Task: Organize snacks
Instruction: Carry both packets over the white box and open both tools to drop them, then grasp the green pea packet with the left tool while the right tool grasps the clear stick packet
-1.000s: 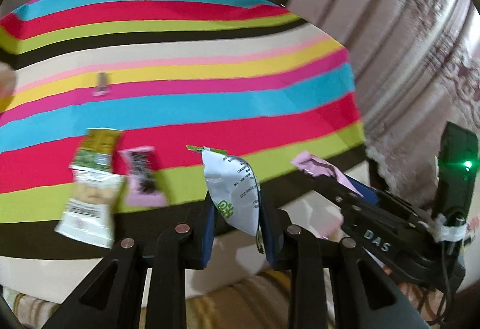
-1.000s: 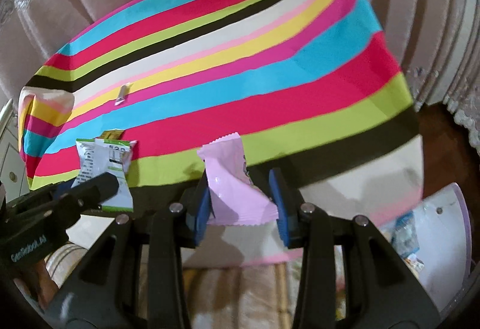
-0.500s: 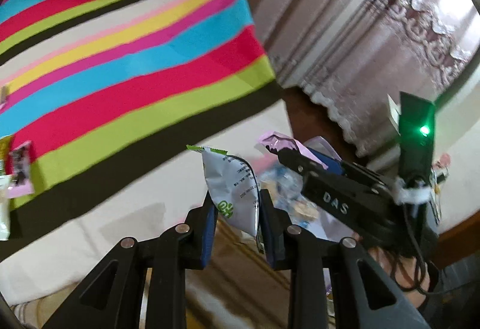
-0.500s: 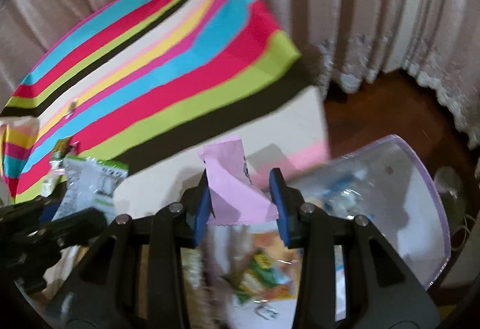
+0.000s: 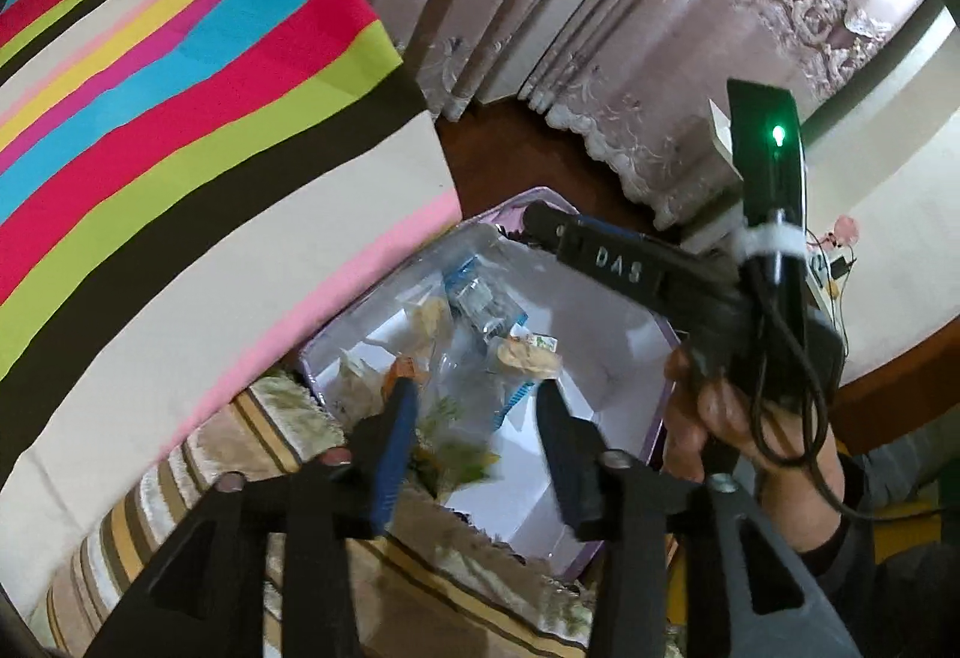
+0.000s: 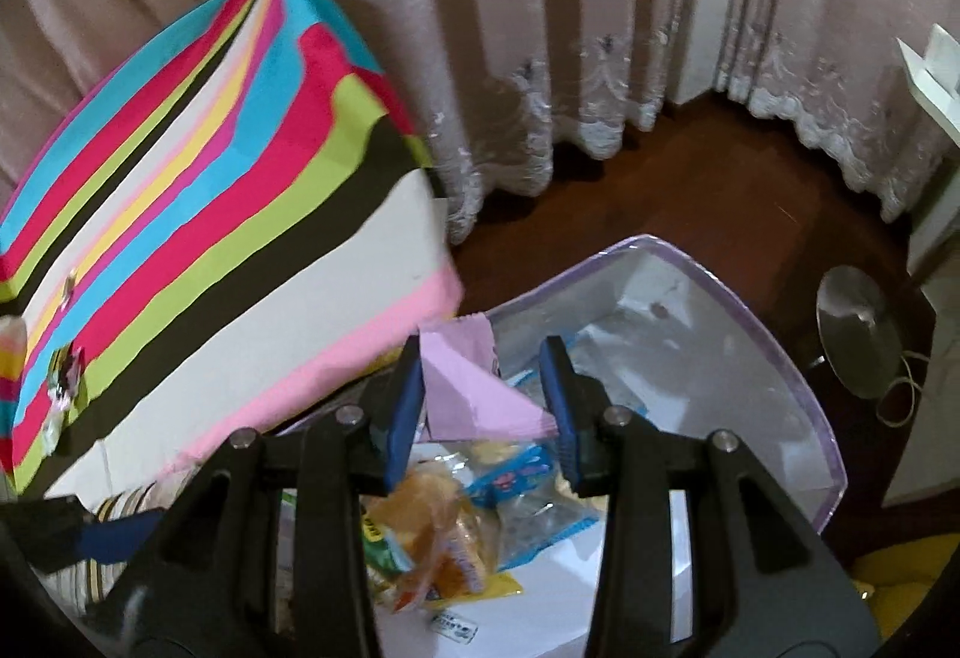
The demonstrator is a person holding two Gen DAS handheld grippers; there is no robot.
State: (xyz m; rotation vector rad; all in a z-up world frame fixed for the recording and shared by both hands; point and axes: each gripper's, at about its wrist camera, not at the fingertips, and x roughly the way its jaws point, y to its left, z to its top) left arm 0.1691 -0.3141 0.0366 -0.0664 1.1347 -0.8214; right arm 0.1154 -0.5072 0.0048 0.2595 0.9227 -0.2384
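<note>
Bedding in bright stripes (image 5: 180,76) fills the left of both views, its edge hanging just beside a clear lilac-rimmed bin (image 6: 804,388) on the floor. The left gripper (image 5: 474,418) hovers over the bin, jaws opening, nothing between them; a blurred green packet (image 5: 462,457) lies just below. Farther right, the right gripper (image 6: 483,391) has a pink packet (image 6: 474,394) between its pads, jaws just beginning to open. Loose snacks (image 6: 456,514) already heap the bin's near side. A clean drop likely needs both grippers kept over the bin's open middle, clear of its rim, until the packet falls free.
</note>
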